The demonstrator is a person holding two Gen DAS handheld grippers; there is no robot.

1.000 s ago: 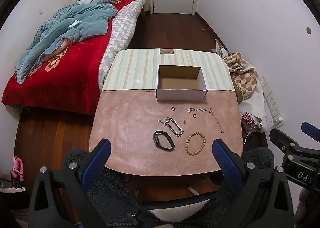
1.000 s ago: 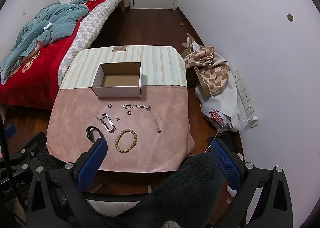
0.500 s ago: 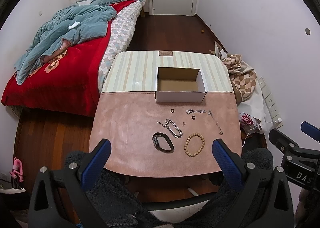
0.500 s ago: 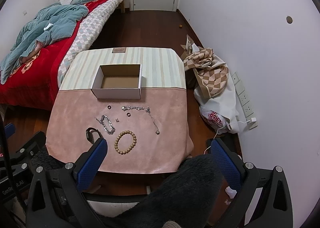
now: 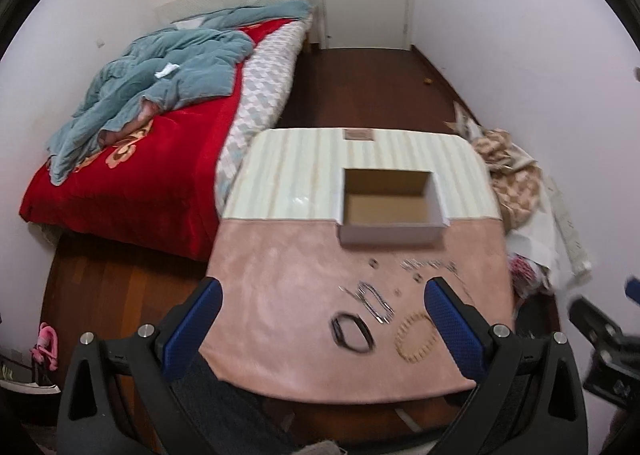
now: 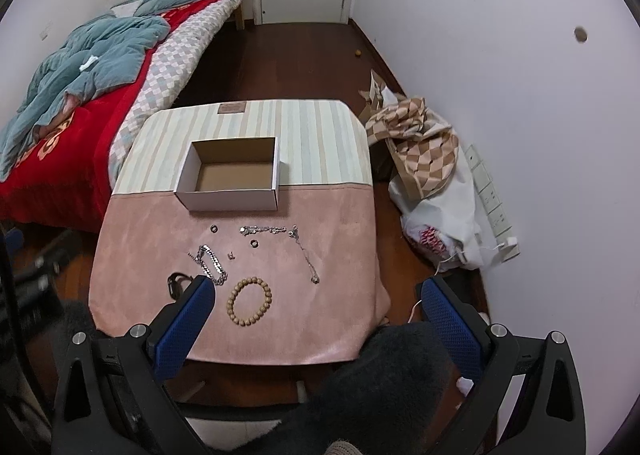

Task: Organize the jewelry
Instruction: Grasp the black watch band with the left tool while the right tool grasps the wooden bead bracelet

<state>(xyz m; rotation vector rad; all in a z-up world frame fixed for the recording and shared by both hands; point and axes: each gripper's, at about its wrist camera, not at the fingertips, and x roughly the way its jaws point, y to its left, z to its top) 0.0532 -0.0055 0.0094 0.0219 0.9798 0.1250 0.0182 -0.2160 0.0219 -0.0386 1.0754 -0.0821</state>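
Bedroom table (image 6: 344, 311): empty box (image 6: 230, 175); nearer than it, wooden bead bracelet (image 6: 249, 300), chains. Left gripper (image 5: 322, 325), right gripper (image 6: 316, 315): spread, holding nothing.

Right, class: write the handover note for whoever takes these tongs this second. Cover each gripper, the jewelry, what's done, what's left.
Left tongs: open, empty, above the table's near edge.
Right tongs: open, empty, likewise.
Cardboard box: open, nothing in it, on the striped half of the table.
On the pink half: wooden bead bracelet, black band, silver chain bracelet, thin necklace, another silver chain, two small dark rings.
Done: nothing.
Left: every piece.
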